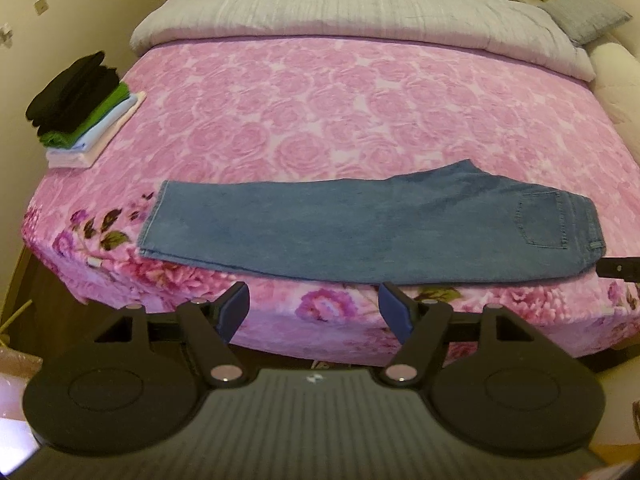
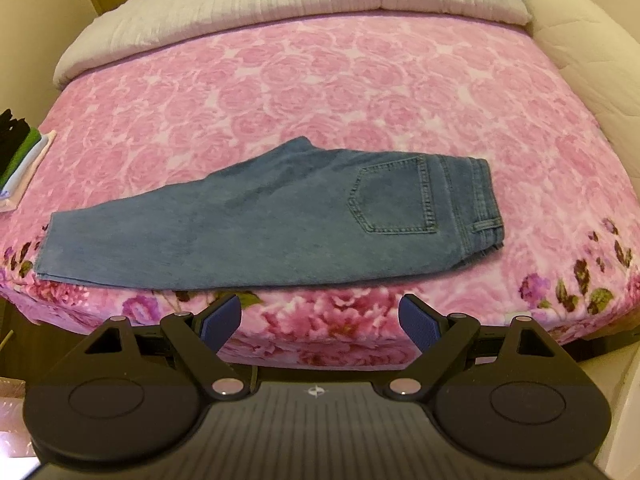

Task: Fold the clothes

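Note:
Blue jeans [image 1: 360, 228] lie flat near the front edge of the pink floral bed [image 1: 320, 112], folded lengthwise leg on leg, hems to the left and waistband with back pocket to the right. They also show in the right wrist view [image 2: 260, 220]. My left gripper [image 1: 314, 308] is open and empty, just in front of the bed edge below the jeans' middle. My right gripper [image 2: 320, 316] is open and empty, in front of the bed edge below the jeans' seat. Part of it shows at the right edge of the left wrist view [image 1: 618, 268].
A stack of folded clothes [image 1: 80, 108], black, green, light blue and white, sits at the bed's left edge, also in the right wrist view [image 2: 20, 156]. A grey duvet [image 1: 340, 8] lies across the far end. A cream upholstered side [image 2: 580, 40] borders the right.

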Action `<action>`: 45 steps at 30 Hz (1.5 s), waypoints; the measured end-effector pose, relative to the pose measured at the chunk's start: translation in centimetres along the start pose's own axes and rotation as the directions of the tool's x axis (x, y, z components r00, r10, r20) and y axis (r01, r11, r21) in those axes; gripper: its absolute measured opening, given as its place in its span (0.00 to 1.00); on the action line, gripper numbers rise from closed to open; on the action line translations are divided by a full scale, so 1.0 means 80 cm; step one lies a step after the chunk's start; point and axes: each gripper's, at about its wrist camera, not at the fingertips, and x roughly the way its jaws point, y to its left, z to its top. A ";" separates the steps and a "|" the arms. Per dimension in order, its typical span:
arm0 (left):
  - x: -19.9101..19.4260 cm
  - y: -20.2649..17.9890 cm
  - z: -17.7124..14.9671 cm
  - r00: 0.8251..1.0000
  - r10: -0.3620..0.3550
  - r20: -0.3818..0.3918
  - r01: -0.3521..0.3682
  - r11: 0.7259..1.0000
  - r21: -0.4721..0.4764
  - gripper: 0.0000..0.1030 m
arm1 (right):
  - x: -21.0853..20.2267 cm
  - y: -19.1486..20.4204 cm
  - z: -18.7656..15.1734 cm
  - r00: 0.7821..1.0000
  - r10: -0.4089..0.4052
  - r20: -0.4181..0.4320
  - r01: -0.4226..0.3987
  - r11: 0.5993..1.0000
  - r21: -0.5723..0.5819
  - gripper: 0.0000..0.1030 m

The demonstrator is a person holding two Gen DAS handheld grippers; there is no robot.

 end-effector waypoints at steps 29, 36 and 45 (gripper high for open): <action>0.379 0.384 -0.107 0.934 -0.200 0.297 0.354 0.648 -0.674 0.37 | 0.269 -0.022 -0.111 0.917 0.041 0.396 -0.202 0.905 0.373 0.73; 0.420 0.445 -0.133 0.896 -0.239 0.373 0.442 0.436 -0.784 0.39 | 0.212 0.008 -0.176 0.894 -0.001 0.449 -0.251 0.828 0.502 0.72; 0.440 0.445 -0.140 0.874 -0.173 0.454 0.484 0.396 -0.780 0.39 | 0.165 0.018 -0.195 0.879 -0.037 0.475 -0.236 0.832 0.502 0.77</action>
